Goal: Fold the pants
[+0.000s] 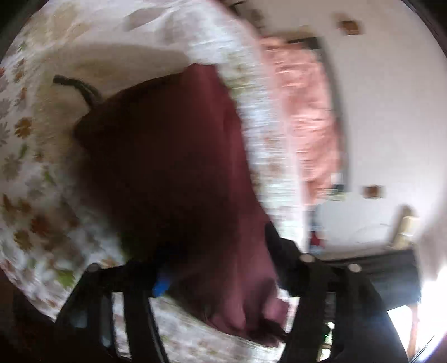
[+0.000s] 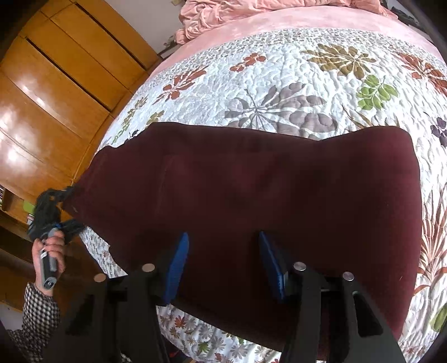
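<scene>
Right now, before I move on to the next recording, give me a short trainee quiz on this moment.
1. True or false: the right tool is shut on the pants.
2. What do the pants lie on? A) a wooden floor B) a floral quilt C) a glass table
3. Fill in: the crumpled blanket at the bed's far end is ___.

Key: 1 false, its jaws stand open over the fabric; 2 B; 3 pink.
</scene>
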`<action>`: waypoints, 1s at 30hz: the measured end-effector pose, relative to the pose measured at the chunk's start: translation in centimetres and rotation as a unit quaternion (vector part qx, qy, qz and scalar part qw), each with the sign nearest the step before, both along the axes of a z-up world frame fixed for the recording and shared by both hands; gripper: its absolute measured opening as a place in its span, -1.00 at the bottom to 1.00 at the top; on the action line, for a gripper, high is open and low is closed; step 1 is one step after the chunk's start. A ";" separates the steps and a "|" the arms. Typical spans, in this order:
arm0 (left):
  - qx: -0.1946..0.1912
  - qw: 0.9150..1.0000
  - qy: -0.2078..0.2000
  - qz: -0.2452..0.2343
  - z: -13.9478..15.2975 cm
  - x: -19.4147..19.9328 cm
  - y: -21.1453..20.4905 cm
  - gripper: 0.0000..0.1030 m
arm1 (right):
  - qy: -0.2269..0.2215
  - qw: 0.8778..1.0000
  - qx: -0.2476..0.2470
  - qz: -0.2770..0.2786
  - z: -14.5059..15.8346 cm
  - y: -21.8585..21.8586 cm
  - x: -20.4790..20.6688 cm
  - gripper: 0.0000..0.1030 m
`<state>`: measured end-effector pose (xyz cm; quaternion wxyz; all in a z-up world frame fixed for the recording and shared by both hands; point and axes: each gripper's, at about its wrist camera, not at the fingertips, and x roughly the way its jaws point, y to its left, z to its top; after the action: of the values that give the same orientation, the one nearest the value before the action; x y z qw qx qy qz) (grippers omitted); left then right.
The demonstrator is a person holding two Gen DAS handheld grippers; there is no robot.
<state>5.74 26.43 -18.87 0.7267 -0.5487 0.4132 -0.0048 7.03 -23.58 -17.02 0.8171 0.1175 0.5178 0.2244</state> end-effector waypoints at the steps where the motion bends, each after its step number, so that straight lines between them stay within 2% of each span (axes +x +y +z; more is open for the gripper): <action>1: -0.003 1.000 0.008 0.003 -0.6 0.4 -0.1 0.28 | -0.001 1.000 0.000 0.001 0.0 0.0 0.0 0.02; 3: 0.015 1.000 0.004 0.011 -0.3 0.9 -0.7 0.31 | -0.003 1.000 0.001 0.003 -0.1 -0.1 -0.1 0.02; 4: 0.023 1.000 -0.001 0.010 0.0 1.1 -0.9 0.25 | -0.003 1.000 0.002 0.003 -0.1 -0.1 0.0 0.02; 5: 0.028 1.000 -0.011 0.009 0.4 1.2 -1.2 0.03 | -0.002 1.000 0.004 0.003 -0.1 -0.1 0.0 0.02; 6: 0.038 0.999 -0.012 0.012 0.7 1.1 -1.5 -0.09 | -0.002 1.000 0.005 0.004 -0.1 -0.2 0.0 0.02; 7: 0.045 0.999 -0.010 0.018 0.9 0.9 -1.5 -0.44 | -0.002 1.000 0.006 0.004 -0.1 -0.2 0.0 0.02; 8: 0.048 0.999 -0.011 0.023 0.9 0.8 -1.5 -0.56 | -0.003 1.000 0.007 0.005 -0.2 -0.2 0.0 0.02; 13: 0.034 0.998 -0.022 0.045 0.9 0.1 -1.2 -0.65 | -0.004 1.000 0.017 0.001 -0.2 -0.4 -0.2 0.02; 16: 0.051 0.997 -0.044 0.044 2.5 -0.1 -1.7 -0.66 | -0.004 0.999 0.032 -0.006 0.4 -0.8 -0.5 0.02; 21: 0.103 0.990 -0.097 0.015 6.7 0.4 -3.2 -0.66 | -0.036 0.999 0.035 -0.022 3.4 -2.4 -1.6 0.04; 23: 0.130 0.984 -0.123 -0.003 8.6 0.9 -4.6 -0.66 | -0.044 0.998 0.041 -0.034 4.3 -3.5 -2.0 0.04; 27: 0.197 0.964 -0.174 -0.052 12.4 1.4 -8.4 -0.65 | -0.056 0.995 0.054 -0.055 5.5 -5.5 -2.6 0.05; 30: 0.263 0.935 -0.208 -0.112 15.3 1.7 -13.0 -0.64 | -0.063 0.995 0.048 -0.060 5.8 -6.3 -2.9 0.05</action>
<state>7.46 13.47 -3.58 0.9095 -0.2748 0.2981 -0.0919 4.11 -29.86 -11.18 0.8538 0.1728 0.4456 0.2062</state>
